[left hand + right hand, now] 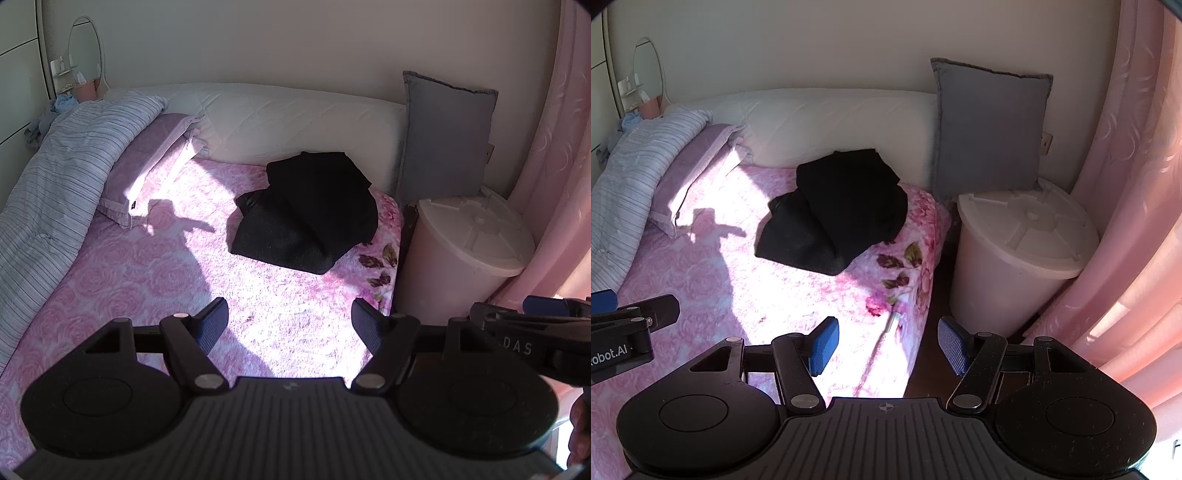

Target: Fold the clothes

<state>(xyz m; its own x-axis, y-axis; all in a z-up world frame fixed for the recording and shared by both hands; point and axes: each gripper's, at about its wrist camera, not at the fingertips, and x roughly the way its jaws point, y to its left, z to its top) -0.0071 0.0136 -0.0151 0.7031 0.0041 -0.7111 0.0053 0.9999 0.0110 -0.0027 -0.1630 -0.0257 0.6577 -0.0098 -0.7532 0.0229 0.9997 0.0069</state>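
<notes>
A black garment (306,214) (836,210) lies in a loose folded heap on the pink floral bedspread (155,280) (713,273), near the bed's far right corner. My left gripper (290,325) hovers open above the sunlit near part of the bed, well short of the garment, with nothing between its dark pads. My right gripper (888,345) with blue pads is open too and empty, over the bed's right edge. Each gripper's side shows at the edge of the other's view.
A striped duvet (55,177) and a lilac pillow (155,155) lie at the left. A white padded headboard (295,122) runs along the back. A grey cushion (990,129) leans over a lidded pink bin (1019,258) beside the bed. A pink curtain (1126,184) hangs at the right.
</notes>
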